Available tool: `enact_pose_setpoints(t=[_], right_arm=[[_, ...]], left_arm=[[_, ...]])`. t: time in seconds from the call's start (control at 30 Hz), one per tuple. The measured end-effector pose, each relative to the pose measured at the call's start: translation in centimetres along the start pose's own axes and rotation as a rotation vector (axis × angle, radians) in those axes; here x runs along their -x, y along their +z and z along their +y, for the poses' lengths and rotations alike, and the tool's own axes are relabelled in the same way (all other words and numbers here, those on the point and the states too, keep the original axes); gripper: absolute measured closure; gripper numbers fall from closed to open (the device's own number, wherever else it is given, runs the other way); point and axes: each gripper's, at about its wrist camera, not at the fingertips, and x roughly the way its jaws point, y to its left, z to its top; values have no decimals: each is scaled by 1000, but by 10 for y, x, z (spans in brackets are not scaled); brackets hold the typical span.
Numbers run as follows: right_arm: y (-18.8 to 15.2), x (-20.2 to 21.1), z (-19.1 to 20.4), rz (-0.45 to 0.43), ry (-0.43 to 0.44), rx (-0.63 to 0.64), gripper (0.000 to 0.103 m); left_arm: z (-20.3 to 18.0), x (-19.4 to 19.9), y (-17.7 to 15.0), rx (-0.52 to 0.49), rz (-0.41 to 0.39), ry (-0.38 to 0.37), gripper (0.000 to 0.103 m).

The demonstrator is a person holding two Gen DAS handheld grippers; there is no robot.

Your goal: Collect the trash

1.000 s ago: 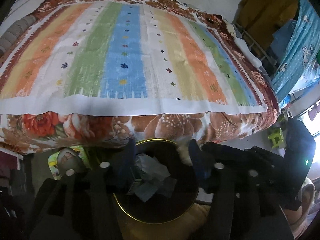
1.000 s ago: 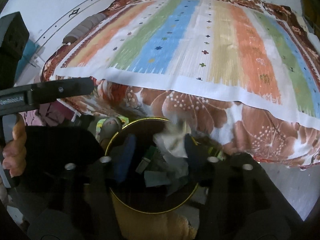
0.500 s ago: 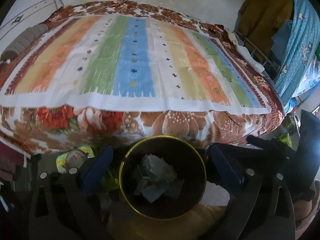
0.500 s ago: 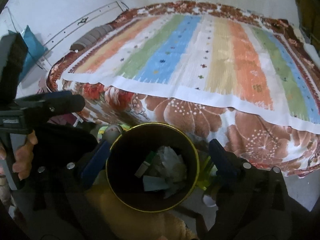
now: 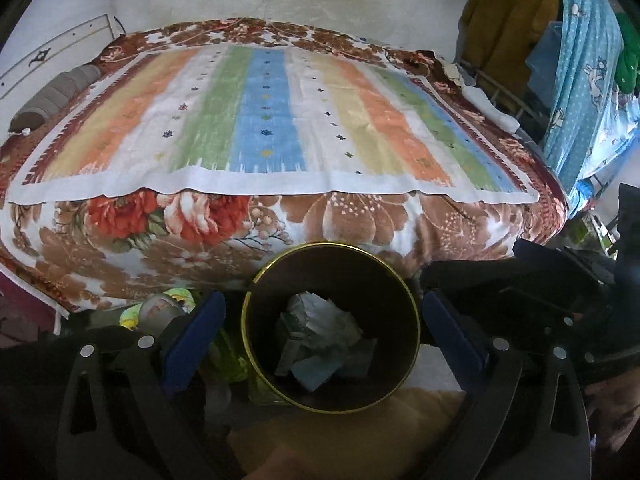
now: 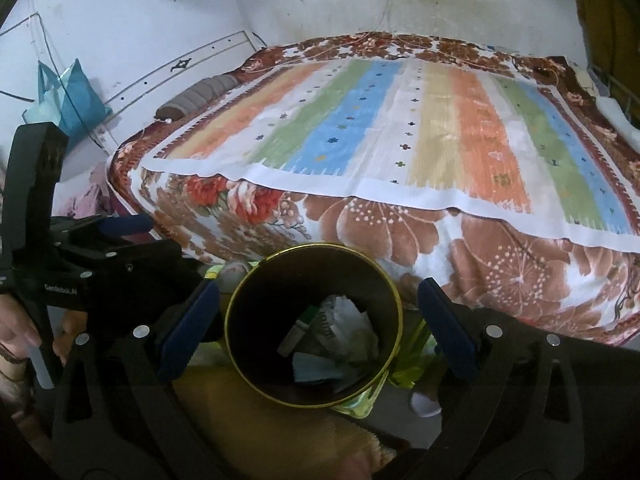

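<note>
A dark round bin with a gold rim [image 5: 256, 292] stands on the floor at the foot of the bed; it also shows in the right wrist view [image 6: 394, 292]. Crumpled paper and wrappers [image 5: 320, 320] lie inside it, with a small tube [image 6: 298, 330] among the trash [image 6: 348, 332]. My left gripper [image 5: 324, 336] is open and empty, held above the bin with a blue pad on either side. My right gripper [image 6: 316, 332] is open and empty above the same bin.
A bed with a striped cloth [image 5: 264, 120] over a floral blanket [image 5: 168, 216] fills the view beyond the bin. A grey bolster [image 5: 52, 96] lies at its left. Clothes hang at the right [image 5: 580, 80]. Green wrappers [image 6: 412, 364] lie on the floor beside the bin.
Both grippers opened from partly closed, dropped the trash into the bin, and rose up and back, so the bin looks smaller and more of the bed shows.
</note>
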Motion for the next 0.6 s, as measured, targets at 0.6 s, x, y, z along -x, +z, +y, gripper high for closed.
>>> enact_pose_setpoints(t=[0.6], right_arm=[[-3,3,-1,-7,13,-19,9]], left_arm=[[-3,2,-4,-5,-12,26,6]])
